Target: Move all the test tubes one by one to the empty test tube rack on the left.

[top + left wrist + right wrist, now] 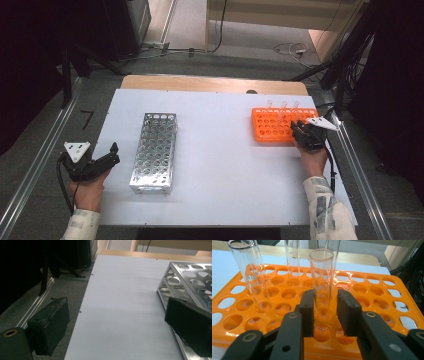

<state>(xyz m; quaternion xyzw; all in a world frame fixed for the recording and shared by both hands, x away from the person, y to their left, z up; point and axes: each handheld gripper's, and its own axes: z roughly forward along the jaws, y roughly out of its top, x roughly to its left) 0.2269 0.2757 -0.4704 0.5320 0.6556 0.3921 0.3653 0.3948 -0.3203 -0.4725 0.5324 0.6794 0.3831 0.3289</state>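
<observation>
An orange test tube rack stands at the table's right with three glass tubes upright in it. My right gripper reaches over the rack's near right side. In the right gripper view its jaws stand on either side of one upright tube in the orange rack: the left jaw is against the glass, while a narrow gap shows at the right jaw. My left gripper is open at the table's left edge, beside the empty metal rack, with nothing between its jaws.
Two more tubes stand in holes further left and back in the orange rack. The metal rack lies lengthwise left of the table's middle. A white sheet covers the table. Floor rails run along both sides.
</observation>
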